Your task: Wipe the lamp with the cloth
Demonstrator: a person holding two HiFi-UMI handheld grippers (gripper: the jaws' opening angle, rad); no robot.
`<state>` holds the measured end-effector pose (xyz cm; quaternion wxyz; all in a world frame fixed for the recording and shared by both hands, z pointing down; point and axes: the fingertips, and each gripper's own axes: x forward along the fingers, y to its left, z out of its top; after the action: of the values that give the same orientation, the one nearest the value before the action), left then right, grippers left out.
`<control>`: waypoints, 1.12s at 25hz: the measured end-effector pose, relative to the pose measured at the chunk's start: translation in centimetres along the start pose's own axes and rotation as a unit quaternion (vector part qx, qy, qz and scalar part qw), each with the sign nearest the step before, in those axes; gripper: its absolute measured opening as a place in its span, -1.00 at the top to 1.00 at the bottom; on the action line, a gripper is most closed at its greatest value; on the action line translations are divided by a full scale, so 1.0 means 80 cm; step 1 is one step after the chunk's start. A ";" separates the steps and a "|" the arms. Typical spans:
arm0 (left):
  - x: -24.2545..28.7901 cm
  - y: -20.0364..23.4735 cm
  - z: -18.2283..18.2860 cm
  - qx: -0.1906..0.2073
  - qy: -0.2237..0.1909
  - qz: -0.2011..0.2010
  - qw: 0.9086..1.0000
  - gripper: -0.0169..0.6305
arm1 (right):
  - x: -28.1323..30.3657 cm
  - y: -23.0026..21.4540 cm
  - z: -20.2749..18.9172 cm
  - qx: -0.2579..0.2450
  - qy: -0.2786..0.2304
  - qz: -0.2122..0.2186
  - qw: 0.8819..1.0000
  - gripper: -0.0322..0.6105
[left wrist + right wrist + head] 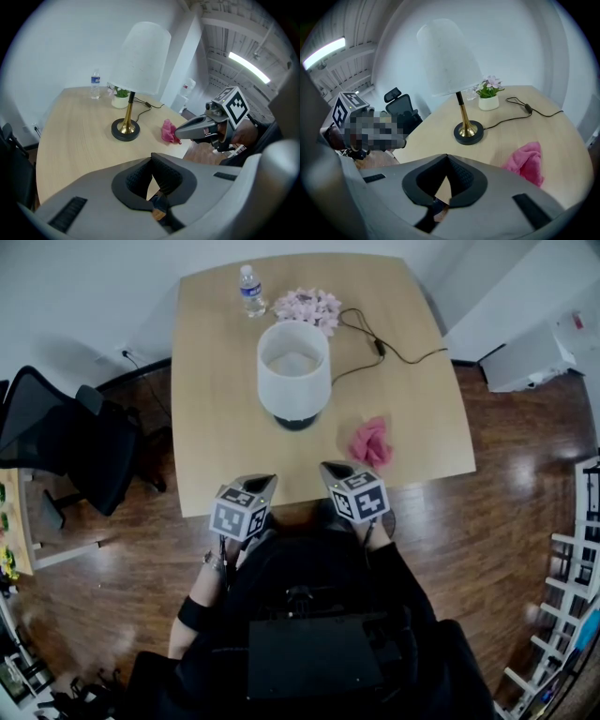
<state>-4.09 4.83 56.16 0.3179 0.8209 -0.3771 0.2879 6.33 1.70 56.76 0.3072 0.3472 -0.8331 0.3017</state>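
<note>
Dressed in black, black forearm band at seven o'clock. Grey plastic left gripper, right gripper; black ribbed pads, black-and-white marker cubes.

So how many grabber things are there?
2. The left gripper hovers at the near edge of the table. The right gripper is beside it, closer to the pink cloth. Both are shut and empty. None looks hidden.

- one white-shaded lamp
- one pink cloth
- one clear plastic bottle
- one pot of pink flowers
- one black office chair
- one light wooden desk
</note>
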 end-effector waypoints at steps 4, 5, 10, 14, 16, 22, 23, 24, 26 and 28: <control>0.004 -0.003 0.006 0.005 0.000 -0.001 1.000 0.94 | -0.002 -0.003 0.001 0.002 0.000 -0.001 1.000 0.89; 0.004 -0.004 0.007 0.005 0.000 -0.001 1.000 0.94 | -0.003 -0.004 0.001 0.001 -0.001 -0.001 1.000 0.89; 0.006 -0.008 0.008 0.004 -0.001 -0.002 1.000 0.94 | -0.008 -0.009 0.002 -0.014 -0.006 -0.005 1.000 0.89; 0.008 -0.009 0.007 0.002 -0.001 -0.002 1.000 0.94 | -0.008 -0.009 0.001 -0.016 -0.004 -0.002 1.000 0.89; 0.008 -0.009 0.007 0.001 -0.002 -0.002 1.000 0.94 | -0.007 -0.008 0.000 -0.018 -0.002 0.000 1.000 0.89; 0.010 -0.012 0.007 0.000 -0.002 -0.003 1.000 0.94 | -0.007 -0.006 -0.001 -0.022 0.003 0.005 1.000 0.90; 0.010 -0.012 0.008 0.000 -0.002 -0.003 1.000 0.94 | -0.007 -0.005 0.000 -0.023 0.003 0.007 1.000 0.89; 0.010 -0.012 0.009 0.000 -0.002 -0.003 1.000 0.94 | -0.007 -0.005 0.000 -0.025 0.004 0.007 1.000 0.90; 0.009 -0.012 0.009 0.000 -0.003 -0.003 1.000 0.94 | -0.007 -0.004 0.000 -0.027 0.004 0.009 1.000 0.89; 0.009 -0.012 0.009 -0.001 -0.004 -0.003 1.000 0.94 | -0.007 -0.002 0.000 -0.028 0.005 0.011 1.000 0.90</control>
<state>-2.73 4.51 55.91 0.3181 0.8229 -0.3757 0.2837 6.79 1.81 56.36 0.3178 0.3279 -0.8434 0.2831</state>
